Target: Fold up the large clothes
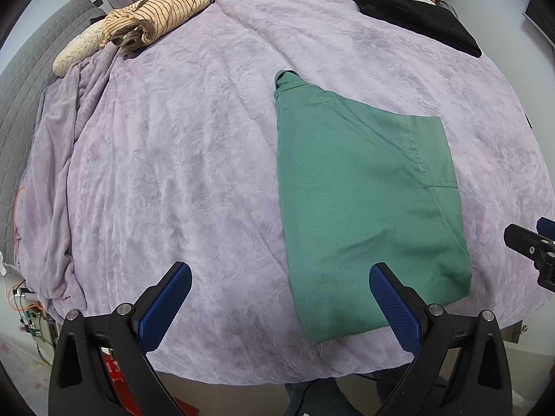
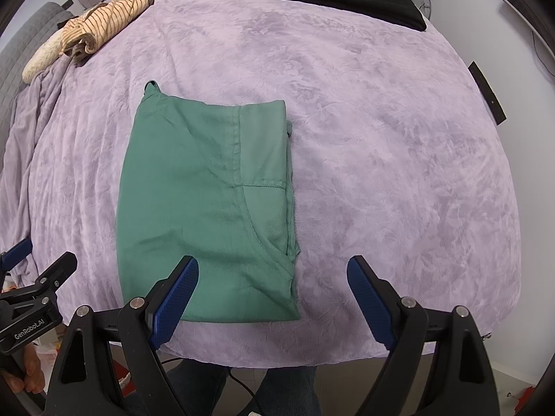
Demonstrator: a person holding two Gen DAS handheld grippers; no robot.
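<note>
Both fingers (image 1: 280, 277) (image 2: 272, 268) gape empty over the flat-folded green garment (image 2: 208, 208) on plush blanket (image 2: 381, 173).

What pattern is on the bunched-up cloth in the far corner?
The bunched-up cloth is tan with thin dark stripes, clearest in the left wrist view.

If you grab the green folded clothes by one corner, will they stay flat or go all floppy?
Probably floppy: the green garment is soft cloth with creases, so a lifted corner would likely droop. The layers may come unfolded. On the fuzzy purple blanket, pushing would probably bunch it.
</note>
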